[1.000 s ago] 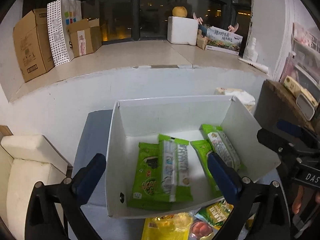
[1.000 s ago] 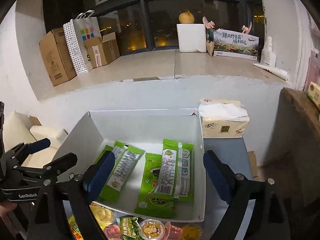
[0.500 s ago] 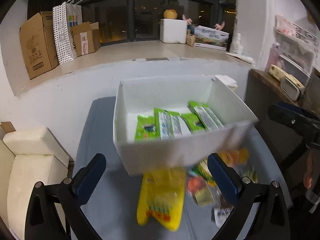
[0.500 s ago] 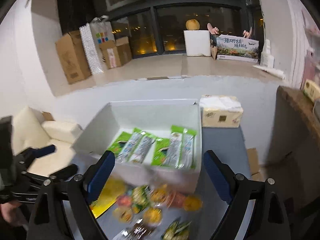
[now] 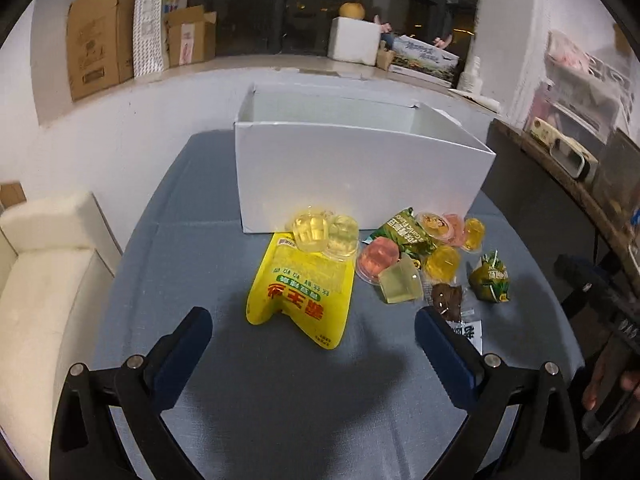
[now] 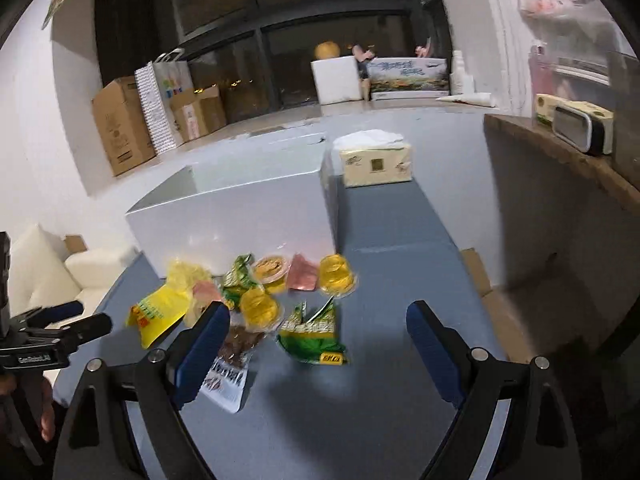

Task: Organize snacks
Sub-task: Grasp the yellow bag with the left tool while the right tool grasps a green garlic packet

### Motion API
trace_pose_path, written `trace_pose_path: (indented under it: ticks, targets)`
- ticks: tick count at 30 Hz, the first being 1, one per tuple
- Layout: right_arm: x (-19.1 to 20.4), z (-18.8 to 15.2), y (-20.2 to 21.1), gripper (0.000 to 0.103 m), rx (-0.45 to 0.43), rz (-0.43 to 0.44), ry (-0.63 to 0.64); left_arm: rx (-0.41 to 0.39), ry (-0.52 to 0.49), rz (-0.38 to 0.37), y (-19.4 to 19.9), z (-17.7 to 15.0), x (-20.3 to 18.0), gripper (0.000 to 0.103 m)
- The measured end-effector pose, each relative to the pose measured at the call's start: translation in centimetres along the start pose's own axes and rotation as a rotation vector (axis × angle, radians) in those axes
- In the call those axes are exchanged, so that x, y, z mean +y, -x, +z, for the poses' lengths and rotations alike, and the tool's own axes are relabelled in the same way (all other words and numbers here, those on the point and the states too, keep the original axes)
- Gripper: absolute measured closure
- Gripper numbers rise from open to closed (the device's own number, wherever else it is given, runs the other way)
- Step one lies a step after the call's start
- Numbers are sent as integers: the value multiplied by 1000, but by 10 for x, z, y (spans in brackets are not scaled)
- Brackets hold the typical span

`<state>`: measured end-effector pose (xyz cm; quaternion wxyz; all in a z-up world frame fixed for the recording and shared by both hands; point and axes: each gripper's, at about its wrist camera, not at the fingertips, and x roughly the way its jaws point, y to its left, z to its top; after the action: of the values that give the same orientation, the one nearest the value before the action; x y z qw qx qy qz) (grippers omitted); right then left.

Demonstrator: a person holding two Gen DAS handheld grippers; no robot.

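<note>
A white box [image 5: 360, 176] stands on the blue table [image 5: 280, 400]; it also shows in the right wrist view [image 6: 240, 216]. In front of it lie a yellow snack bag [image 5: 300, 292], several jelly cups [image 5: 400, 268], a green packet [image 5: 490, 276] and a brown wrapped snack [image 5: 448, 298]. My left gripper [image 5: 314, 344] is open and empty, low over the table just short of the yellow bag. My right gripper [image 6: 318, 340] is open and empty, with the green packet [image 6: 312, 334] between its fingers' line of sight and the jelly cups [image 6: 260, 308] ahead left.
A tissue pack [image 6: 376, 164] stands right of the box. A white sofa [image 5: 44, 280] is at the left, a wooden shelf [image 5: 560, 176] at the right. Cardboard boxes [image 5: 100, 52] sit on the window ledge behind.
Both grippers have pulled back and dropped from above the box to low over the table. The box's inside with its green packets is now hidden; the loose snacks in front have come into view.
</note>
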<state>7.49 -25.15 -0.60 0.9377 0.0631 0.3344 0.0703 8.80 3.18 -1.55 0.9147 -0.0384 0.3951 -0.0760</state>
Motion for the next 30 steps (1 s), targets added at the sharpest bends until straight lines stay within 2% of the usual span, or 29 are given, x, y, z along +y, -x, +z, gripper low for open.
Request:
trace_pose_path:
  ticks: [2, 5, 9, 16, 18, 20, 24, 30]
  targets:
    - [-3, -2, -22, 10, 97, 11, -12, 7, 6, 6, -2, -2, 1, 0]
    - [-4, -5, -42, 10, 177, 8, -15, 3, 4, 6, -3, -2, 3, 0]
    - [-3, -9, -57, 10, 201, 21, -19, 14, 1, -2, -5, -2, 3, 0]
    - [11, -7, -76, 10, 221, 14, 53, 12, -9, 2, -5, -3, 3, 0]
    - [14, -7, -78, 18, 210, -11, 83, 14, -13, 3, -5, -3, 2, 0]
    - [18, -10, -85, 51, 239, -34, 119, 16, -14, 4, -5, -3, 2, 0]
    - [22, -14, -83, 53, 224, -47, 156, 20, -20, 5, -6, -4, 2, 0]
    - [22, -13, -74, 54, 204, -35, 145, 37, -44, 10, -12, -3, -3, 0]
